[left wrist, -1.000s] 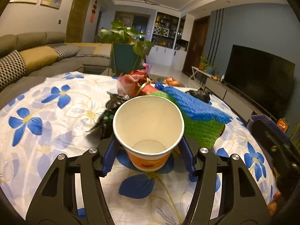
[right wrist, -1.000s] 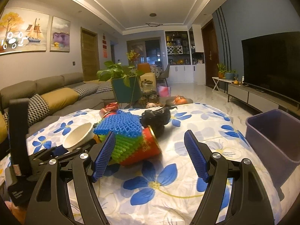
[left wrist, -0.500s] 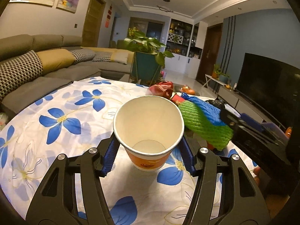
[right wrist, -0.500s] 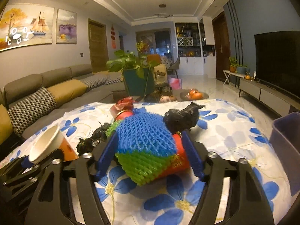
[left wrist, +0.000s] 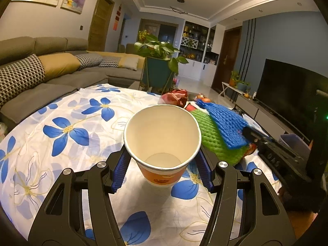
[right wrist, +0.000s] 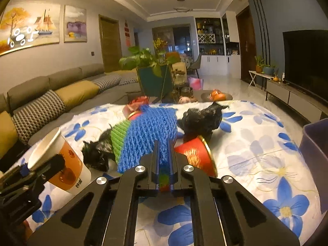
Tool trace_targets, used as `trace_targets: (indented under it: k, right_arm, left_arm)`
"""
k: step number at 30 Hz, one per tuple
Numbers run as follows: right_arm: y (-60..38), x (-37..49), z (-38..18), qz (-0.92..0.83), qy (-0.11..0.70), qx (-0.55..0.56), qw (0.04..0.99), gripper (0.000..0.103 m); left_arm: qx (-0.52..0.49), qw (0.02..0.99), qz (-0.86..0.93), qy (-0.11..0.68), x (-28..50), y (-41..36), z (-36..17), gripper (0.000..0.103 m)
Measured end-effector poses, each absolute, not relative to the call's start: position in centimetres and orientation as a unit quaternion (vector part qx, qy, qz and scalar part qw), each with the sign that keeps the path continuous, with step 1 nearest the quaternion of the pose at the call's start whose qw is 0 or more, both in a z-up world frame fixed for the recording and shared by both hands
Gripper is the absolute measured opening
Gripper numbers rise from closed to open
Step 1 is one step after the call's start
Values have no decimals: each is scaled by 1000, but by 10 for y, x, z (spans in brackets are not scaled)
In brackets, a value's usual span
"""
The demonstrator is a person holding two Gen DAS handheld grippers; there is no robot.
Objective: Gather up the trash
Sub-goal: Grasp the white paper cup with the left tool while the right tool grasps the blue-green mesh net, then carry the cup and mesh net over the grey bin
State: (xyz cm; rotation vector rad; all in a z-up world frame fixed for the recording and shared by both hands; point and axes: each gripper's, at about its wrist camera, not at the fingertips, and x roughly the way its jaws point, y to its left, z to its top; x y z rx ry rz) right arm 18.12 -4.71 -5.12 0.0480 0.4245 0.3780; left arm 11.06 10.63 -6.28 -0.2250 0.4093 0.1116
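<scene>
Right gripper [right wrist: 164,160] closing on blue foam net [right wrist: 149,131], left gripper [left wrist: 162,168] clamped around paper cup [left wrist: 162,137]. Risks dragging green net [right wrist: 120,137] and red cup [right wrist: 194,153] at 3 o'clock, since tangled together. Could also crush thin cup wall.

a white tablecloth [left wrist: 61,143] printed with blue flowers covers the table in a living room. a grey sectional sofa [left wrist: 67,75] with mustard and houndstooth cushions lines the left wall beneath framed paintings [right wrist: 37,26]. a leafy plant in a teal planter [left wrist: 157,69] stands beyond the table. a dark television [left wrist: 291,94] sits above a low console on the right, with white cabinets [right wrist: 219,61] at the far end.
</scene>
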Motion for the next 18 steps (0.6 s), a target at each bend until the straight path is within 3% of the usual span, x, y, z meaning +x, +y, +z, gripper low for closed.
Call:
trace_targets:
  k: [18]
  right_arm:
    - [-100, 126, -14, 158, 143, 47, 976, 7]
  left_arm:
    - [-102, 978, 25, 181, 94, 77, -43, 58]
